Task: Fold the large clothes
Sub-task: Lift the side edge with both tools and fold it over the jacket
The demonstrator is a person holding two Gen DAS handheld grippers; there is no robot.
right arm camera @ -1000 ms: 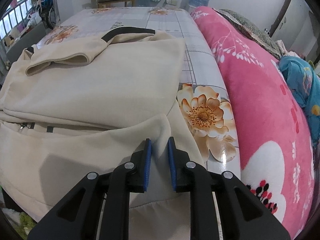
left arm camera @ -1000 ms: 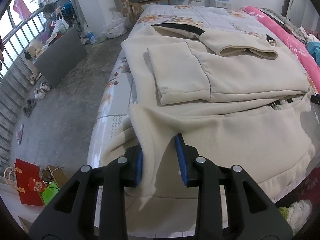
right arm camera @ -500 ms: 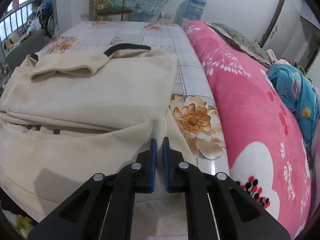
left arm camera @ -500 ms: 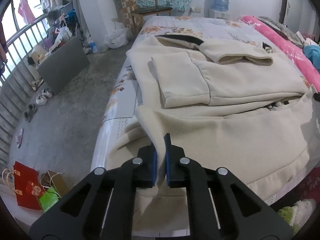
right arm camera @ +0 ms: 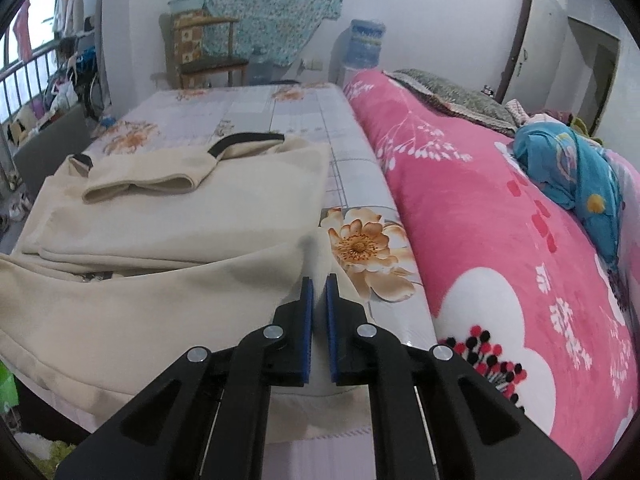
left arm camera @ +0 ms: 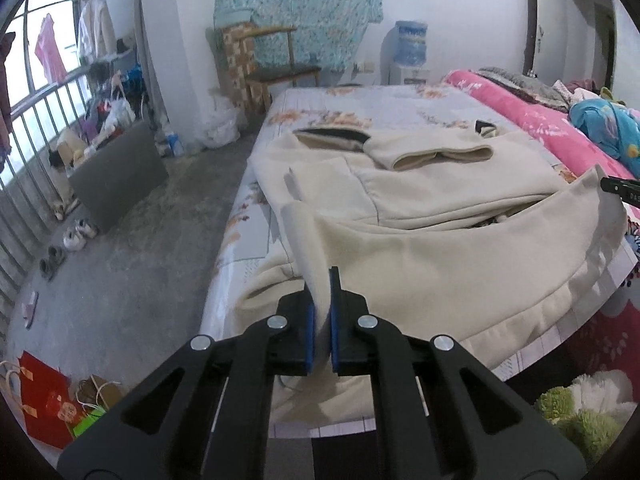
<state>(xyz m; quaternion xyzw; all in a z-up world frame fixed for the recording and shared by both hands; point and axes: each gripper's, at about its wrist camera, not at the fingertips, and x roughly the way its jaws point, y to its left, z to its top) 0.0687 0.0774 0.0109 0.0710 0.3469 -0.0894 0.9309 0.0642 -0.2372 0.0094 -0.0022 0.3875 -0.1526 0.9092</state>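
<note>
The cream jacket (left arm camera: pixel 432 196) lies spread on the bed (left arm camera: pixel 380 98), sleeves folded in over its body, its near edge raised off the sheet at both corners. The left claw (left arm camera: pixel 322 320) is clamped tight on the left corner of that edge, cloth pinched between its blue pads. The right claw (right arm camera: pixel 319 320) grips the right corner the same way, just beside the orange flower printed on the sheet. A pink blanket (right arm camera: pixel 500 240) runs along the bed's right side with a blue bundle (right arm camera: pixel 568 172) on top. On the floor at left, a red paper bag (left arm camera: pixel 42 404) stands by a brown one (left arm camera: pixel 98 394); what they hold can't be made out.
</note>
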